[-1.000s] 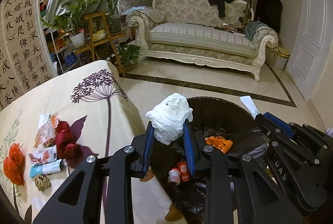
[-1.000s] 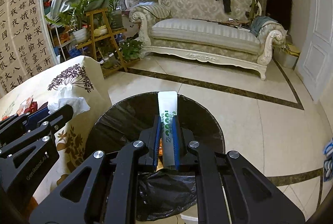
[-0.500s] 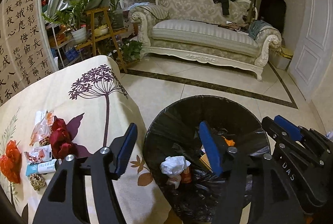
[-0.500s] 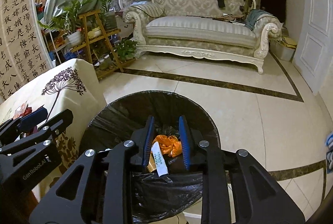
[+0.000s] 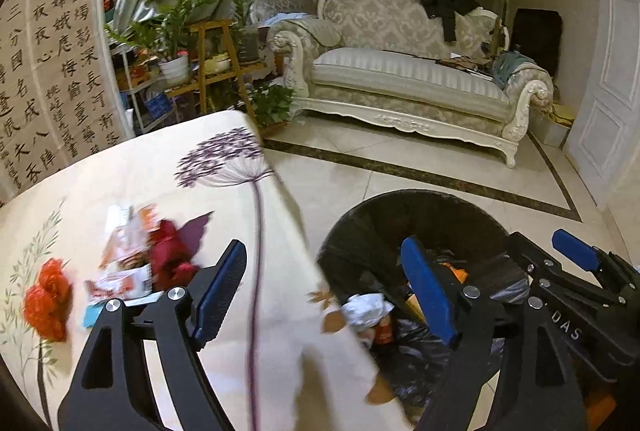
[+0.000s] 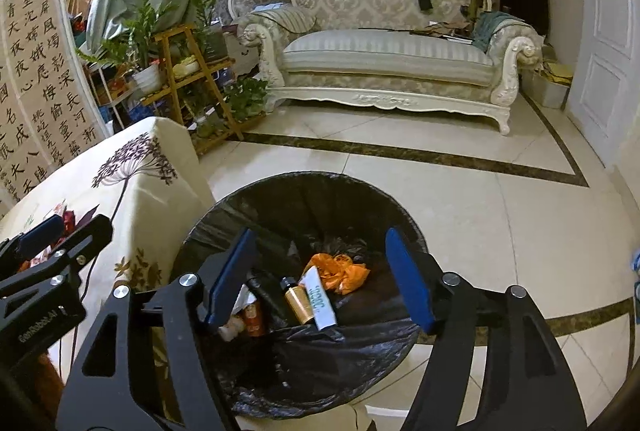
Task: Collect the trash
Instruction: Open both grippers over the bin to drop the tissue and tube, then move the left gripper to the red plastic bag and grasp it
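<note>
A round bin with a black bag [image 6: 304,191] [image 5: 424,203] stands on the floor beside the table. In it lie a white crumpled tissue [image 5: 366,309], a white tube with green print [image 6: 320,301], orange plastic [image 6: 340,271] and a gold bottle [image 6: 298,301]. My right gripper [image 6: 326,279] hangs over the bin, its jaws opening with nothing between them. My left gripper [image 5: 326,293] straddles the table edge and the bin rim, its jaws also opening and empty. Wrappers [image 5: 126,259] and a dark red crumpled piece [image 5: 172,255] lie on the tablecloth [image 5: 132,175].
A cream sofa [image 6: 384,59] stands across the tiled floor [image 6: 460,207]. Wooden plant stands with potted plants [image 6: 160,43] are behind the table. A calligraphy screen [image 5: 44,71] lines the left side. A white door [image 6: 608,51] is at right.
Both grippers opened. The white tissue dropped from the left one and the white tube from the right one into the bin. The left gripper swung left toward the table.
</note>
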